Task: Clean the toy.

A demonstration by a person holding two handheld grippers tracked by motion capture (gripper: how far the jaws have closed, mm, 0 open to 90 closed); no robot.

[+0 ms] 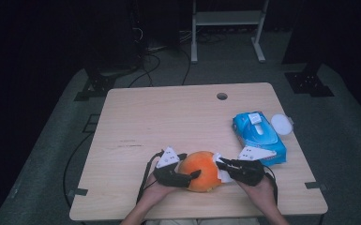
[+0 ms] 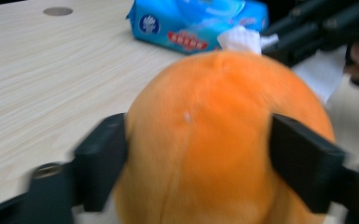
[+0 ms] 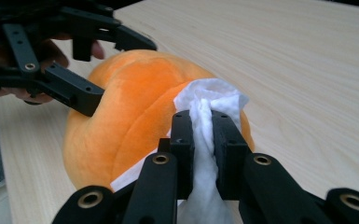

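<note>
Near the surface's front edge, the left tool (image 1: 194, 174) squeezes the orange plush ball (image 1: 200, 169) steady while the right tool (image 1: 221, 162) pinches a white wipe (image 3: 210, 105) to rub it.

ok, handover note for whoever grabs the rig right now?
Left gripper: jaws clamped on both sides of the orange plush toy, holding it on the table near the front edge.
Right gripper: shut on a white wipe, pressed against the toy's side.
Blue wipe pack sits to the right, white lid beside it.
Done: wipe pulled, toy held. Left, probably: finish wiping the toy.
</note>
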